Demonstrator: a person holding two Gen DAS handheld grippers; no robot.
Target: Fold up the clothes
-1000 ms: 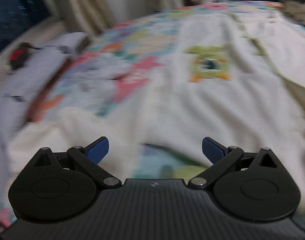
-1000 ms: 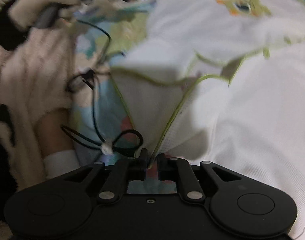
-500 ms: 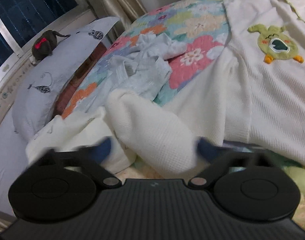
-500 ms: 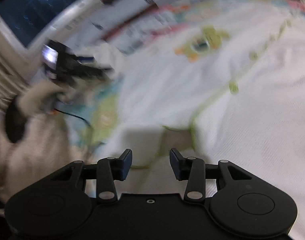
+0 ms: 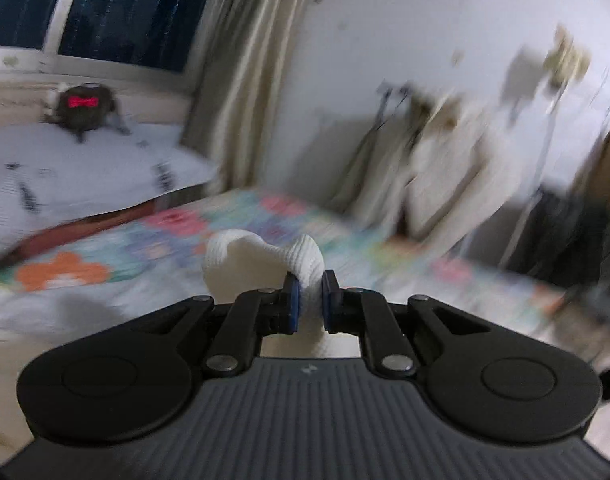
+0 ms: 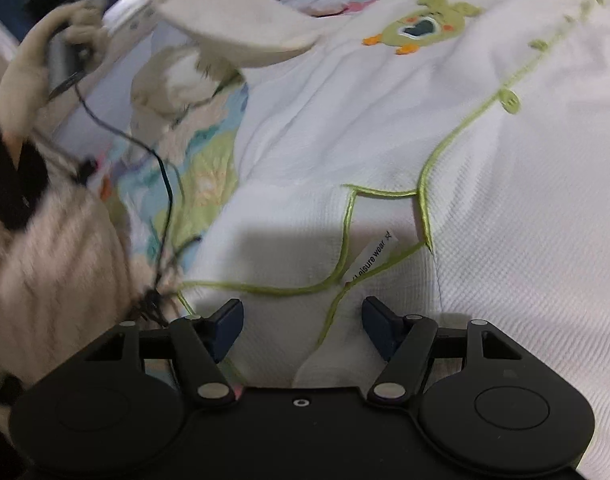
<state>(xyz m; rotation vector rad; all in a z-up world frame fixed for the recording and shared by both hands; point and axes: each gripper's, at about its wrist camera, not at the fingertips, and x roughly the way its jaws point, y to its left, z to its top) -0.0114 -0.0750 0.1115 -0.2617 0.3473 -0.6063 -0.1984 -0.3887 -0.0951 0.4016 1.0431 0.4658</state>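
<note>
Floral bedspread point(image 5: 177, 236) beneath; left hand-held gripper point(image 5: 310, 300) pinches white sleeve point(image 5: 261, 256).

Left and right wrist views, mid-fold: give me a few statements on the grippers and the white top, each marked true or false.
1. The left gripper is shut on a fold of white fabric. True.
2. The right gripper is clamped on the neckline. False: it is open, with the green-trimmed neckline lying between its fingers.
3. The white top carries a green cartoon patch. True.
4. A label at the neck reads "Leisure wear". True.
5. The sleeve lies flat on the bed. False: it is lifted in the air at the upper left of the right wrist view.
</note>
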